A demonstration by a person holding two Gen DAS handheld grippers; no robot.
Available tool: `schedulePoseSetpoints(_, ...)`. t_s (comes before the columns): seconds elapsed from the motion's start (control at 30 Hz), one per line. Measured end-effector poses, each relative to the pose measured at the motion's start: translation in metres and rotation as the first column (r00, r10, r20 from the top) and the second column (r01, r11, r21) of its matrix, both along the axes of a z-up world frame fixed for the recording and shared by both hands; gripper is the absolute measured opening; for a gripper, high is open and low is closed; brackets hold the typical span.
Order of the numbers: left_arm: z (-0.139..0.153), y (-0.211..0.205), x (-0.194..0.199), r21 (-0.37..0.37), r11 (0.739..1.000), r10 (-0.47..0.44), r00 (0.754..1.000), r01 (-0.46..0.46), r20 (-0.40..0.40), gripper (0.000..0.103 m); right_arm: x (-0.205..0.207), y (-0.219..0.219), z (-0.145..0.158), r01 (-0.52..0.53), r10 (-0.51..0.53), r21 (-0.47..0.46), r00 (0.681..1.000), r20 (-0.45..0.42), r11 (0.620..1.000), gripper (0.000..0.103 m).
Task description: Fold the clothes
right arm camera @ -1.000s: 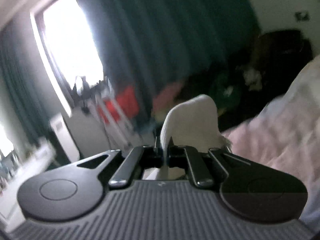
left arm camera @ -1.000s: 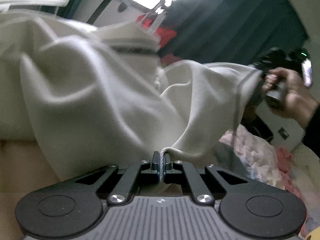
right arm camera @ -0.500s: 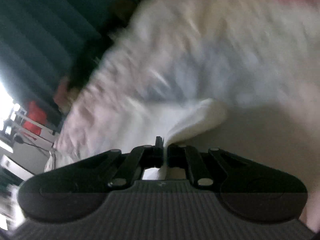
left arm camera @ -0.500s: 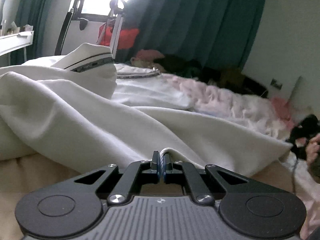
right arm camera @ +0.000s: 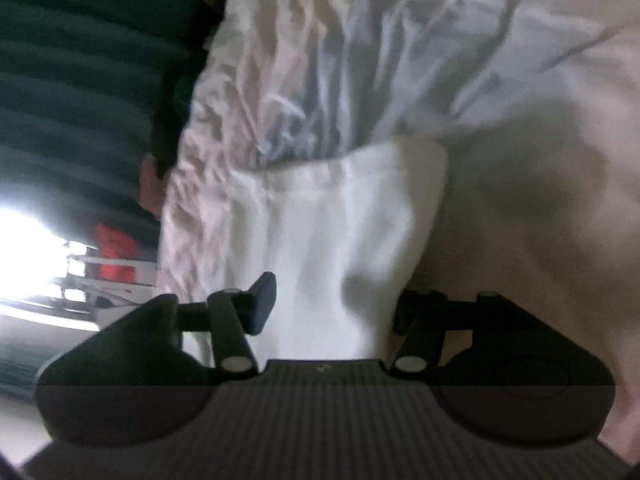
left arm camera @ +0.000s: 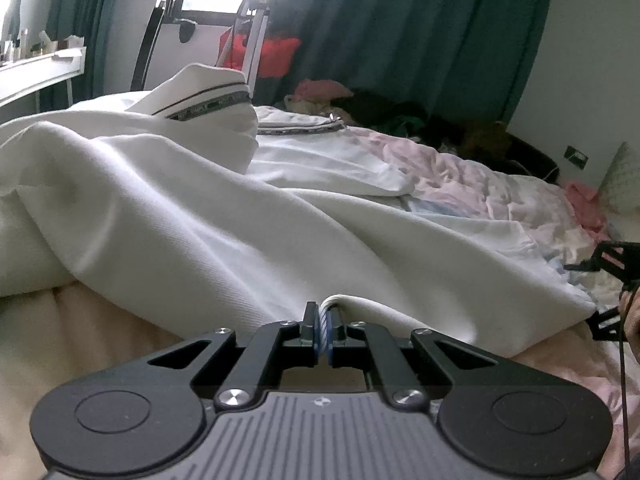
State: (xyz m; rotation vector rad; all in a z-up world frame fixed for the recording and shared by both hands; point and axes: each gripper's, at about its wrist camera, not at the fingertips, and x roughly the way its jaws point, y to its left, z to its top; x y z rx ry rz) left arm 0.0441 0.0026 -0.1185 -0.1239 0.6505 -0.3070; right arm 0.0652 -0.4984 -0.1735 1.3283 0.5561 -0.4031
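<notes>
A white garment [left arm camera: 208, 216] with a dark-trimmed collar [left arm camera: 208, 106] lies spread low over the bed. My left gripper [left arm camera: 325, 326] is shut on its near hem, the cloth pinched between the blue pads. In the right wrist view my right gripper [right arm camera: 334, 304] stands open, its fingers [right arm camera: 262, 302] wide apart, and a corner of the white garment [right arm camera: 348, 216] lies loose between them on the bedding. The right gripper [left arm camera: 608, 280] also shows at the right edge of the left wrist view, beside the garment's far corner.
The bed has a beige sheet [left arm camera: 80, 340] and a crumpled pink and pale blue quilt [left arm camera: 480, 184]. Dark green curtains [left arm camera: 400, 28], a bright window, a rack with red cloth [left arm camera: 276, 56] and a pile of clothes stand behind. A white desk [left arm camera: 36, 74] is at the left.
The garment came down from mid-air and now lies on the bed. My right gripper swung down to the bedding and opened, letting go of its corner. The left gripper kept its grip.
</notes>
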Motion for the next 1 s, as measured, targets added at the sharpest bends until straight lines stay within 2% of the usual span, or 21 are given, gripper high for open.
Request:
schedulePoseSetpoints(0.07,0.000,-0.001,0.000,0.005,1.000,0.001,1.000,-0.001,0.003,0.004,0.004,-0.006,-0.006,0.017,-0.017,0.009,1.000,0.025,1.000,0.058)
schedulePoseSetpoints(0.13,0.000,-0.001,0.001,0.005,1.000,0.002,1.000,-0.002,0.003,0.004,0.007,-0.012,-0.013,0.052,-0.052,0.006,0.999,0.012,0.999,0.048)
schedulePoseSetpoints(0.2,0.000,-0.001,0.002,0.004,1.000,0.002,1.000,-0.002,0.003,0.004,0.007,-0.014,-0.019,0.099,-0.100,-0.008,0.995,-0.023,0.995,0.026)
schedulePoseSetpoints(0.27,0.000,0.000,0.002,-0.004,1.000,0.001,1.000,-0.001,0.006,0.004,0.008,-0.016,-0.024,0.118,-0.118,-0.003,0.992,-0.035,0.993,0.014)
schedulePoseSetpoints(0.33,0.002,-0.001,0.003,-0.010,1.000,-0.011,1.000,0.011,0.017,0.004,0.009,-0.018,-0.025,0.131,-0.131,0.011,0.991,-0.009,0.991,0.006)
schedulePoseSetpoints(0.43,0.007,-0.002,0.005,-0.028,0.998,-0.063,0.996,0.065,0.059,0.004,0.005,-0.021,-0.009,0.139,-0.137,-0.035,0.989,0.050,0.990,0.006)
schedulePoseSetpoints(0.53,0.007,-0.001,0.006,-0.062,0.994,-0.088,0.995,0.091,0.048,0.004,-0.009,-0.026,0.014,0.190,-0.173,-0.104,0.973,0.151,0.976,0.005)
schedulePoseSetpoints(0.63,0.006,0.000,0.008,-0.096,0.989,-0.113,0.993,0.116,0.038,0.005,-0.021,-0.033,0.024,0.248,-0.222,-0.159,0.961,0.165,0.956,0.005)
schedulePoseSetpoints(0.67,0.006,0.000,0.008,-0.108,0.986,-0.121,0.992,0.124,0.035,0.006,-0.023,-0.035,0.024,0.258,-0.233,-0.169,0.960,0.154,0.951,0.005)
schedulePoseSetpoints(0.7,0.006,0.001,0.009,-0.119,0.984,-0.130,0.991,0.133,0.032,0.006,-0.022,-0.038,0.017,0.248,-0.233,-0.163,0.967,0.107,0.955,0.005)
schedulePoseSetpoints(0.8,0.005,0.002,0.008,-0.136,0.981,-0.137,0.991,0.137,0.013,0.014,-0.020,-0.046,-0.003,0.222,-0.228,-0.138,0.973,-0.026,0.965,0.006)
schedulePoseSetpoints(0.87,0.005,0.007,0.010,-0.167,0.979,-0.127,0.991,0.119,-0.041,0.027,-0.023,-0.050,-0.015,0.224,-0.230,-0.095,0.971,-0.063,0.970,0.006)
schedulePoseSetpoints(0.93,0.005,0.021,0.010,-0.218,0.973,-0.106,0.987,0.078,-0.119,0.055,-0.022,-0.049,-0.013,0.219,-0.226,-0.105,0.972,-0.064,0.970,0.006)
schedulePoseSetpoints(1.0,0.003,0.042,0.012,-0.277,0.961,-0.071,0.974,0.009,-0.214,0.061,-0.023,-0.047,-0.007,0.216,-0.225,-0.136,0.973,-0.052,0.967,0.006)
